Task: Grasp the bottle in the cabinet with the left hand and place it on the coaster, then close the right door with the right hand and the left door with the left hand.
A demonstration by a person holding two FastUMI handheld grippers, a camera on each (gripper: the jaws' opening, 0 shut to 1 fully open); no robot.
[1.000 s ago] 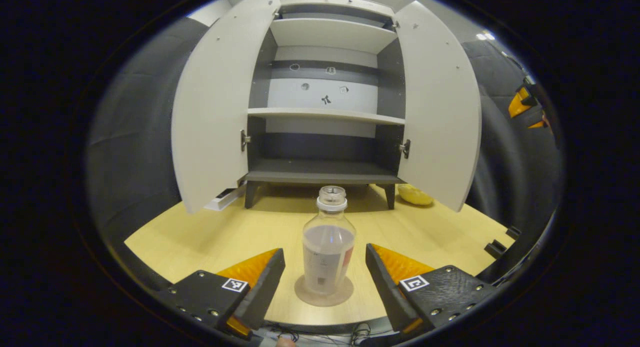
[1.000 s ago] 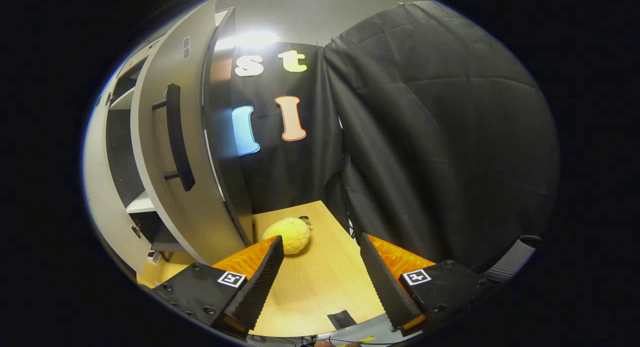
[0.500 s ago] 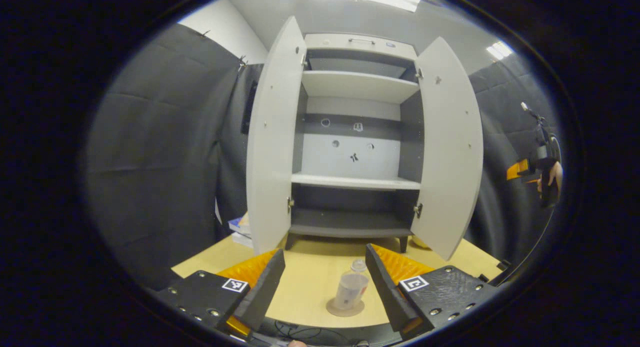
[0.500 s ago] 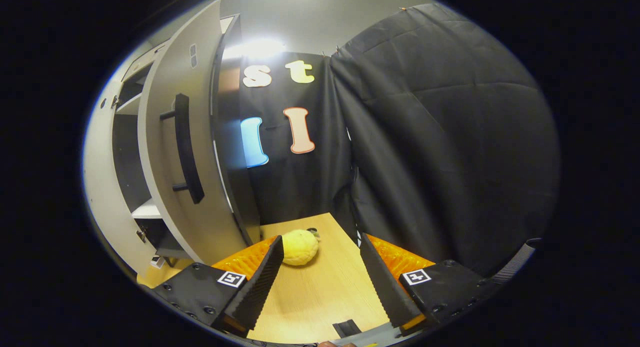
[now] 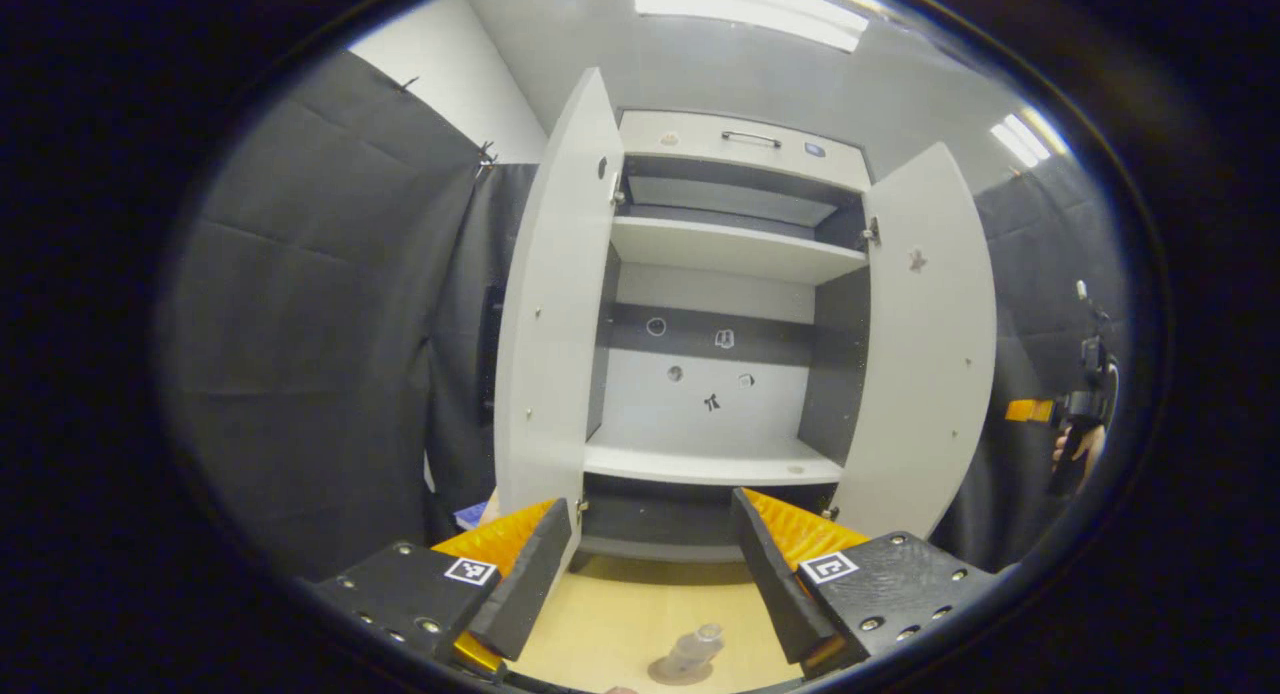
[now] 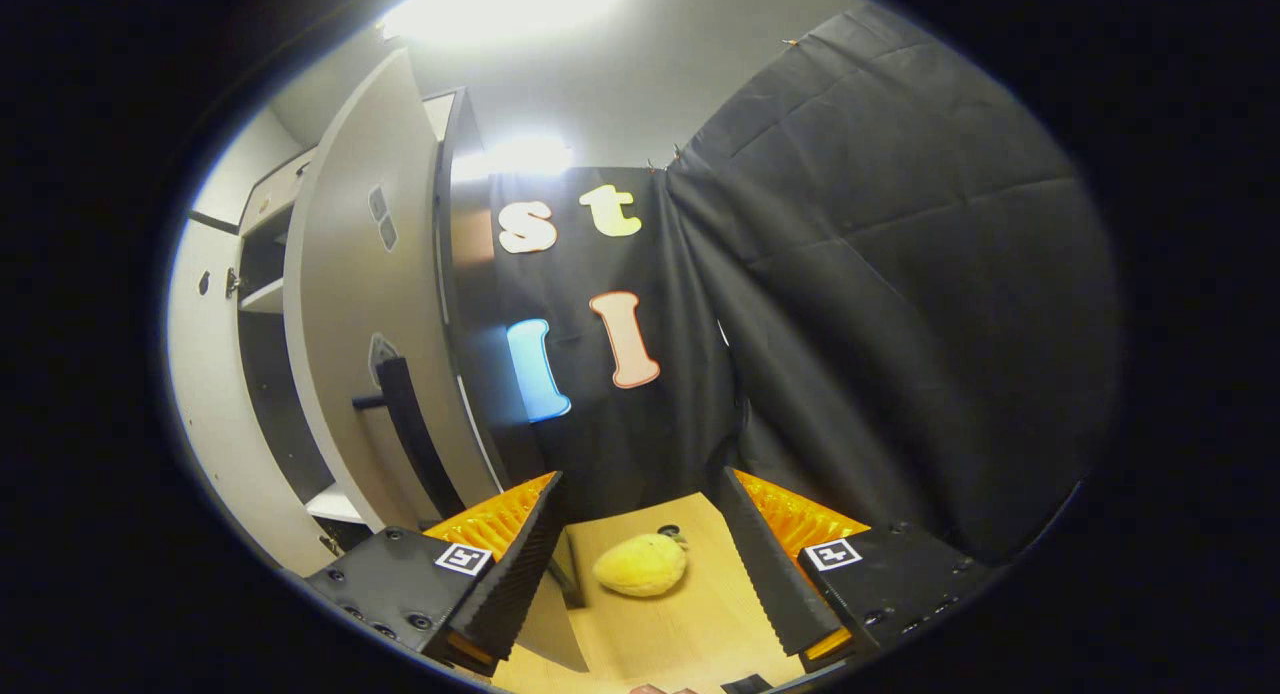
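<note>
In the left gripper view the clear bottle point(image 5: 695, 648) stands on a round coaster point(image 5: 678, 671) low down on the wooden table, far below my left gripper point(image 5: 650, 559), which is open and holds nothing. The white cabinet point(image 5: 720, 374) faces me with its left door point(image 5: 555, 304) and right door point(image 5: 925, 344) both swung open. At the far right a hand holds the right gripper point(image 5: 1040, 411) beside the right door. In the right gripper view my right gripper point(image 6: 640, 554) is open and empty, just right of the right door point(image 6: 370, 304) and its dark handle point(image 6: 410, 439).
A yellow plush toy point(image 6: 641, 565) lies on the wooden table point(image 6: 700, 614) behind the right door. Black cloth walls stand close on both sides. The cabinet shelves point(image 5: 715, 464) look bare. Some books point(image 5: 470, 514) lie behind the left door.
Both grippers have risen and tilted upward. The bottle and coaster have slid to the bottom edge of the left gripper view. The door handle now sits lower and nearer the right gripper's fingers.
</note>
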